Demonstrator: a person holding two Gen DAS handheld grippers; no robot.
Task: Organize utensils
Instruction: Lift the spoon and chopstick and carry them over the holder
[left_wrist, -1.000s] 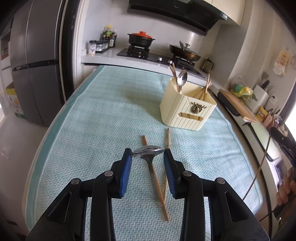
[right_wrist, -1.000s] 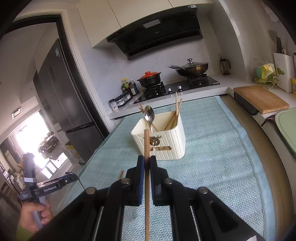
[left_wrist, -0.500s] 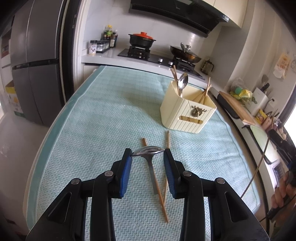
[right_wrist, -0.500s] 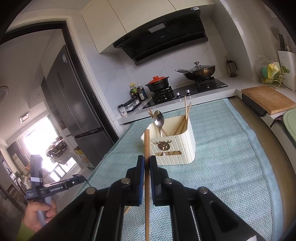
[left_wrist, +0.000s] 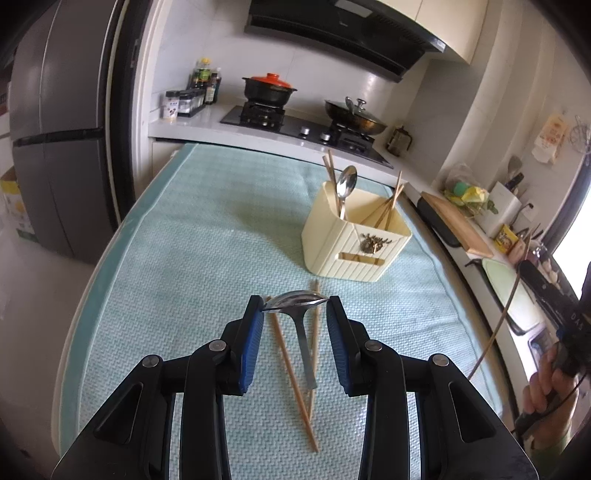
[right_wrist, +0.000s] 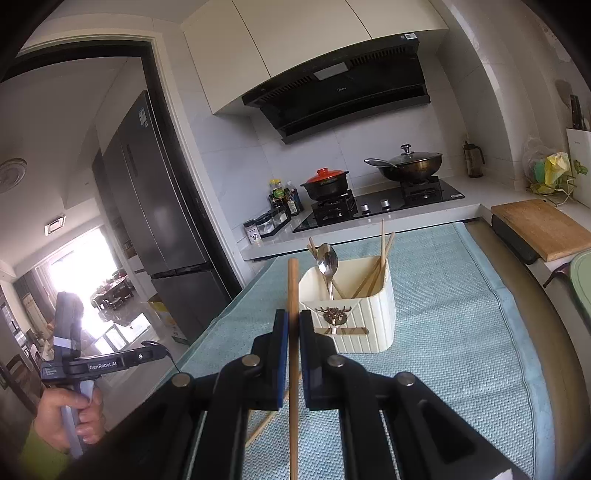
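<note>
Reading "GenRobot.AI" on left hand-held gripper (right_wrist: 110, 363), right hand-held gripper (right_wrist: 291, 325) clamping chopstick (right_wrist: 293, 295)

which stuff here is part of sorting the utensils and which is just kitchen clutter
Job:
- spoon in left gripper
- chopstick in right gripper
- two loose chopsticks
- caddy

Lying about:
- red-lidded pot
- wok
- cutting board
- fridge
- spice jars

The left tool (left_wrist: 295, 325) has glossy black angular arms, round silver screws at the joints and ribbed blue pads (left_wrist: 253, 347). The right tool (right_wrist: 293, 343) is built alike: black links, silver screws, blue pads. Its neighbour's black handle reads "GenRobot.AI" in white. The hand (right_wrist: 75, 415) shows bare skin and a green sleeve.
</note>
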